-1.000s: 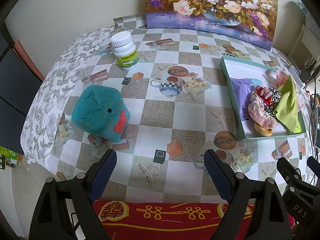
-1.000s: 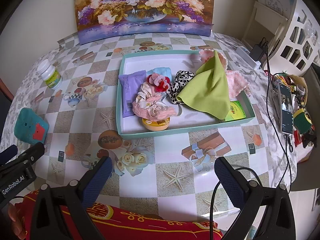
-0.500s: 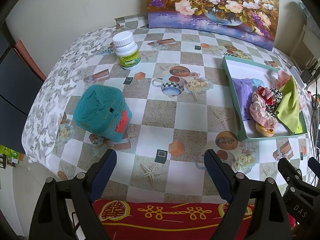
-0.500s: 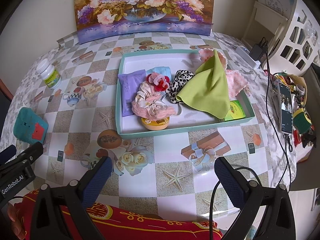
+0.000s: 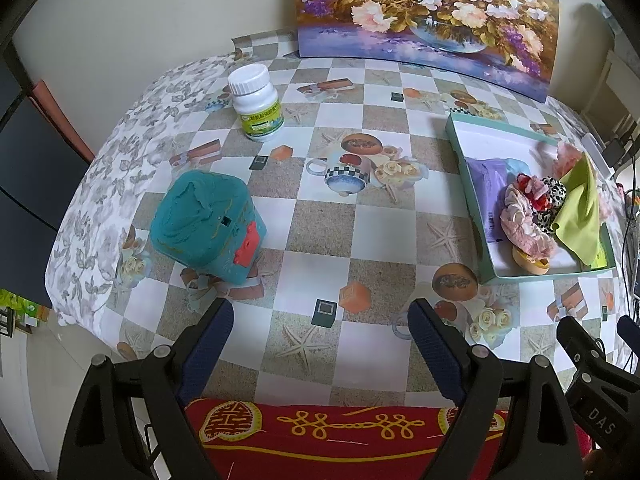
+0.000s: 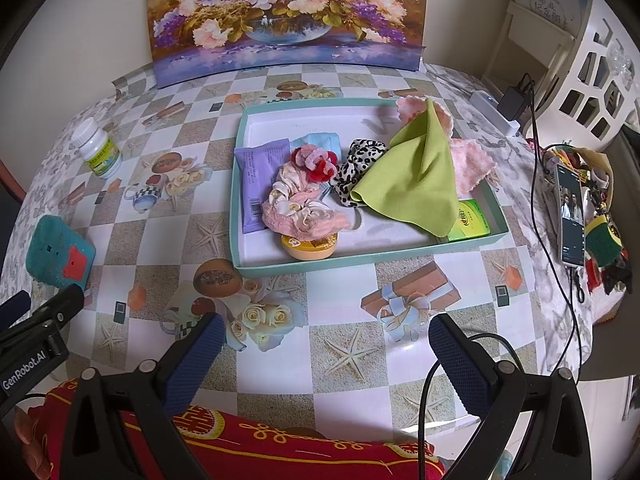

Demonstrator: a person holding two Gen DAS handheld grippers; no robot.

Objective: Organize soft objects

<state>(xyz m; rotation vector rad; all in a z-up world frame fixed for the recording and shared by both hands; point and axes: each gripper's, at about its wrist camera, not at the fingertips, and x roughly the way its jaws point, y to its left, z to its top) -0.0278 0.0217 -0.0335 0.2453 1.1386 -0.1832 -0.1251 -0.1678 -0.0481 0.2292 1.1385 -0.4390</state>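
Soft things, a green cloth [image 6: 416,184], a pink cloth [image 6: 470,164], a leopard scrunchie [image 6: 358,162] and pink scrunchies [image 6: 304,208], lie heaped in the teal tray [image 6: 360,266] at the table's right, which fits either a sorted pile or one awaiting sorting; the teal pouch [image 5: 208,224] at the left, perhaps soft, sits well apart. Both the left gripper [image 5: 320,340] and right gripper [image 6: 326,344] hover low over the near table edge, jaws spread wide and holding nothing

The right gripper [image 6: 322,354] hangs spread wide and empty at 6 o'clock over the counter [image 6: 352,300]. At 12 o'clock, the teal tray [image 6: 360,258] holds a green cloth [image 6: 412,180], scrunchies [image 6: 304,204] and a purple packet [image 6: 258,184].
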